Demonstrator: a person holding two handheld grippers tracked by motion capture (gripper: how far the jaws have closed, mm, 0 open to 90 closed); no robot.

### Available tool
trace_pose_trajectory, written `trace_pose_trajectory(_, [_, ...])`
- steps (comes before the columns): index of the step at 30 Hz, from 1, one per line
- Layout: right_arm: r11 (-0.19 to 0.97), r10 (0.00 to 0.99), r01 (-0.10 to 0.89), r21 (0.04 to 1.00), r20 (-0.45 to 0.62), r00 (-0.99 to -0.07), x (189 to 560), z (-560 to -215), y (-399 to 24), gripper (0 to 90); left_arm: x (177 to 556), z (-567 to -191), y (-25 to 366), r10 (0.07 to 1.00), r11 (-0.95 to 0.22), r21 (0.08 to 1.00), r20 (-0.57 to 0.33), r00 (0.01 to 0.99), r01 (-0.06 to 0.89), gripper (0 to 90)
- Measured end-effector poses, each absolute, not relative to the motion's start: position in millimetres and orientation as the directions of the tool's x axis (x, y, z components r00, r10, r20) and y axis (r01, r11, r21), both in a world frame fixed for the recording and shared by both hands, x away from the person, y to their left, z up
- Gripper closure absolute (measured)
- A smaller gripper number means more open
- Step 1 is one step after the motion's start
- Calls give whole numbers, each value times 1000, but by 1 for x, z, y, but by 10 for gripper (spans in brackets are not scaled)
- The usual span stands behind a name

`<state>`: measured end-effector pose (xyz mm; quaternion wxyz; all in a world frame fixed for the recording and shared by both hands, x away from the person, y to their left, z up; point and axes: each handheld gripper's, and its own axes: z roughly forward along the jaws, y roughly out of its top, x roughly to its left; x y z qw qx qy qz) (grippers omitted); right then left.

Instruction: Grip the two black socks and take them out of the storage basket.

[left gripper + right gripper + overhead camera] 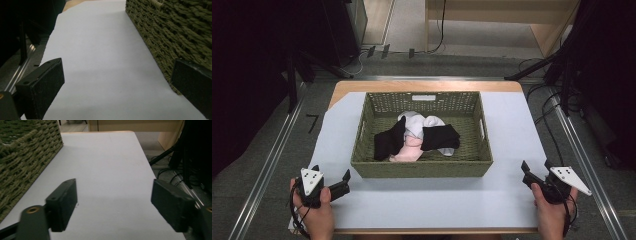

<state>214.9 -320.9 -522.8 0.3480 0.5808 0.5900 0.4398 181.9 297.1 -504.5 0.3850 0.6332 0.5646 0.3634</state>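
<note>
We log, nearest first: left gripper (331, 180), jaws spread and empty, at the woven basket's (422, 168) near-left corner; right gripper (536, 173), jaws spread and empty, off its near-right corner. Both sit over the white sheet (427, 200). Inside the basket: black socks (388, 139), white socks (414, 122), one pink sock (408, 152), heaped together.

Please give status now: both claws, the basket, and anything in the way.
Left claw open, empty, near basket's left corner. Right claw open, empty, right of basket. Woven basket centred, black, white and pink socks inside. Nothing blocks it.
</note>
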Motion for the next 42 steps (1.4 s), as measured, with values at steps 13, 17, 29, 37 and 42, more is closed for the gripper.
trace_pose_trajectory(13, [-52,979,404,913,126,-159,218,-464,-288,222,181,-504,294,990,-106,899,57,126,425,1])
trace_pose_trajectory(17, [-47,968,394,918,139,-208,224,-440,-272,211,181,-504,294,991,-102,899,54,123,426,1])
trace_pose_trajectory(29, [0,952,377,926,116,-285,251,-404,-220,242,181,-504,293,989,-112,896,60,132,429,1])
trace_pose_trajectory(37, [36,945,404,914,99,-310,273,-406,-180,263,181,-504,293,988,-122,895,69,138,429,1])
trace_pose_trajectory(42, [71,942,405,911,72,-328,287,-405,-159,299,181,-504,293,988,-121,894,68,138,431,1])
